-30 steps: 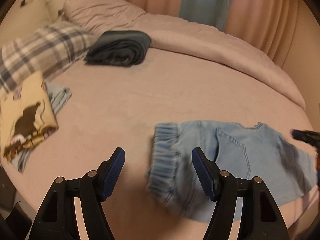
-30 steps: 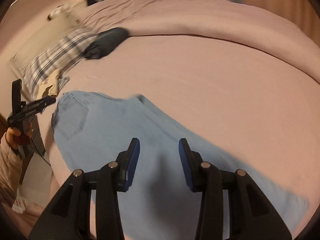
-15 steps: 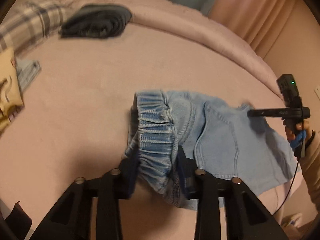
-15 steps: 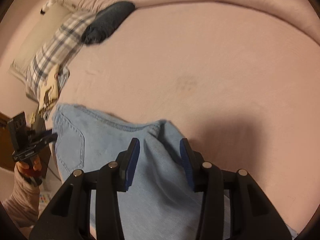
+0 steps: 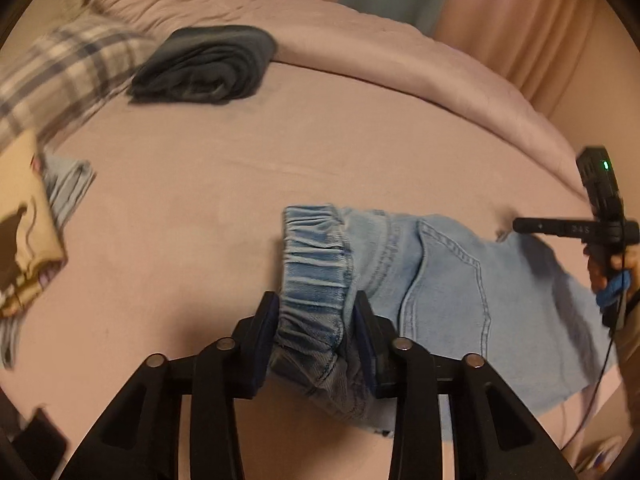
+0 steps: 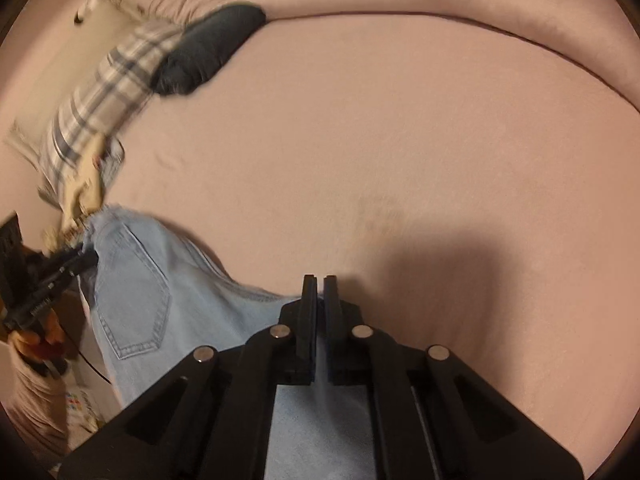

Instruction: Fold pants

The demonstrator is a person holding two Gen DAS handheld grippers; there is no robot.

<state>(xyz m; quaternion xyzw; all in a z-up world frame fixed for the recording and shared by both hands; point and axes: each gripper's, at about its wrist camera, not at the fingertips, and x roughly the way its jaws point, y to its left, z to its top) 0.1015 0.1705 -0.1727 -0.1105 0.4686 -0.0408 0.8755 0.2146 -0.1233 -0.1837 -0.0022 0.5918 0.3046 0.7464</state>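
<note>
Pants (image 5: 448,280) flat on bed (image 5: 280,152), unfolded; left gripper (image 5: 316,320) clamps waistband (image 5: 316,264), right gripper (image 6: 320,300) pinches leg; every fold remains.

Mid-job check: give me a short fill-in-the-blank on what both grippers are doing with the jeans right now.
1. The left gripper is clamped on the light blue denim pants' elastic ____.
2. The right gripper is shut on the pants' ____ blue fabric.
3. The pants lie on a ____ bedsheet.
4. The folded dark garment lies beside a ____ pillow.

Missing words: waistband; light; pink; plaid
</note>
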